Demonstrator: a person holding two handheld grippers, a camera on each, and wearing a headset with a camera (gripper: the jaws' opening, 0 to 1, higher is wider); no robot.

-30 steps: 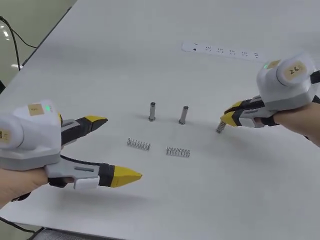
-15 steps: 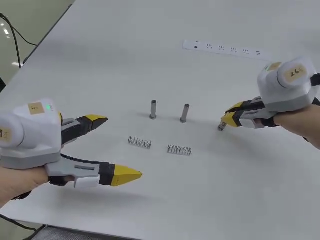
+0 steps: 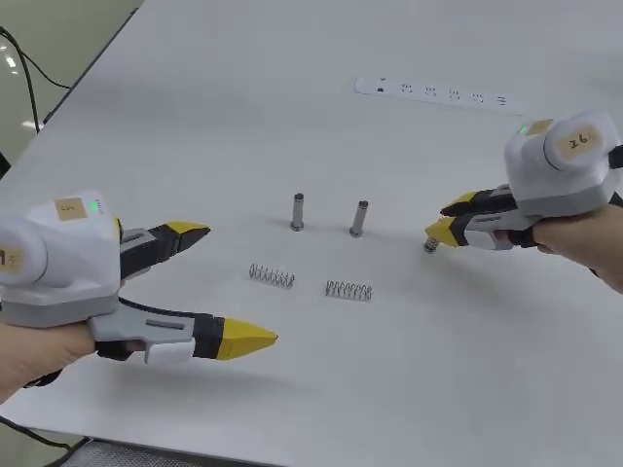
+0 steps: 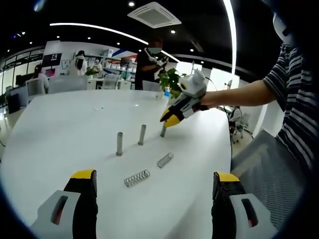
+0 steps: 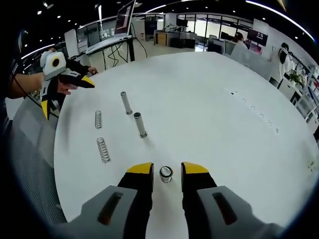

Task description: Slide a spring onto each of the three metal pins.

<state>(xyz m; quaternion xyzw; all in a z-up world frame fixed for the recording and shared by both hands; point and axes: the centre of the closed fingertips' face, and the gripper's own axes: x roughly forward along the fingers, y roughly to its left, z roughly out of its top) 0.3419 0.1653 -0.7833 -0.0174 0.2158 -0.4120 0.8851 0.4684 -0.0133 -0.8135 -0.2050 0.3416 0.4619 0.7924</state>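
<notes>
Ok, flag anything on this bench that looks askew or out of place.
Nothing stands out. Two bare pins stand upright, two springs lie loose in front of them, and the third pin sits between the parted jaws of the right gripper.

We count three metal pins, all upright: left pin (image 3: 297, 212), middle pin (image 3: 359, 218), right pin (image 3: 430, 244)

Two loose springs lying flat: left spring (image 3: 271, 276), right spring (image 3: 348, 290); whether third spring sits on right pin, we cannot tell

Two grippers: left gripper (image 3: 232, 285), right gripper (image 3: 440, 221), two yellow-tipped jaws each

One white table (image 3: 292, 88), one power strip (image 3: 443, 94)

In left gripper view we count two standing figures behind table: first person (image 4: 79, 60), second person (image 4: 149, 62); one potted plant (image 4: 171, 79)
</notes>
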